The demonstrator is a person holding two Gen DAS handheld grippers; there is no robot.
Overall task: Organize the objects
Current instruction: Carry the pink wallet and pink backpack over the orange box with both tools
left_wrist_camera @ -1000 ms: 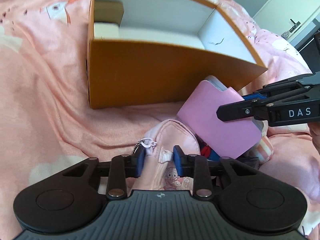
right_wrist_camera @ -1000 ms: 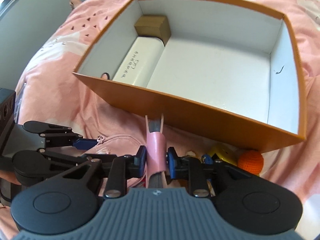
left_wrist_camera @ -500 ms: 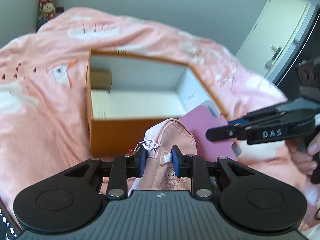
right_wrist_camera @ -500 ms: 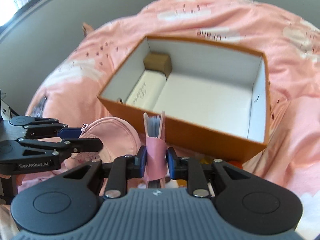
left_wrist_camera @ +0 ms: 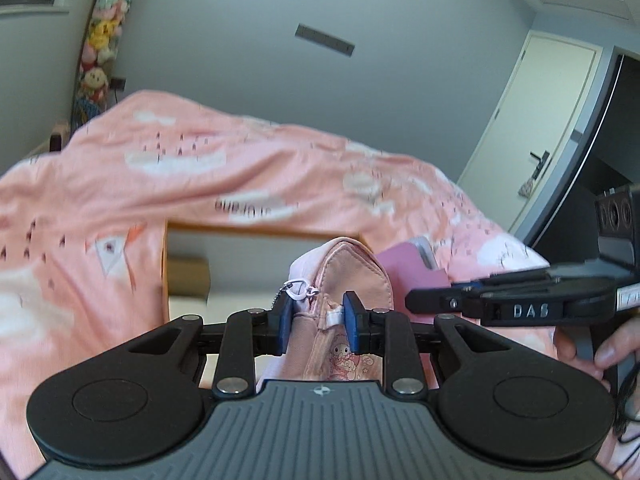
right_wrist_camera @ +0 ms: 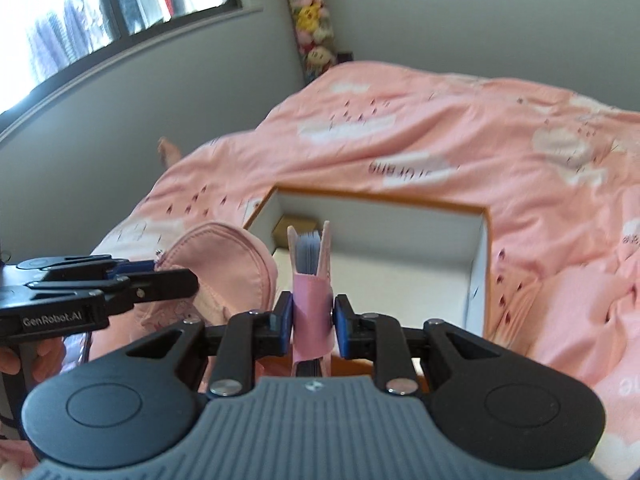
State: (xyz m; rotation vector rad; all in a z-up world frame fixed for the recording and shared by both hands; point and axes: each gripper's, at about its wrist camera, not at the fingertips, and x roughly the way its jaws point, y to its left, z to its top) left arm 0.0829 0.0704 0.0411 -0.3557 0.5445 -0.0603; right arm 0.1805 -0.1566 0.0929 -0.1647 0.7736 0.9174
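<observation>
"How many things are you holding?"
"Two. My left gripper [left_wrist_camera: 316, 318] squeezes one pink pouch [left_wrist_camera: 340, 276]. My right gripper [right_wrist_camera: 310, 320] squeezes one pink notebook [right_wrist_camera: 312, 280]. One orange box [right_wrist_camera: 486, 272] sits at twelve o'clock."

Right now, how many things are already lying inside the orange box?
2 visible. A small brown box sits in the far left corner of the orange box, and a white item lies just in front of it. The held pouch and notebook hide part of the floor, so more may be there.
</observation>
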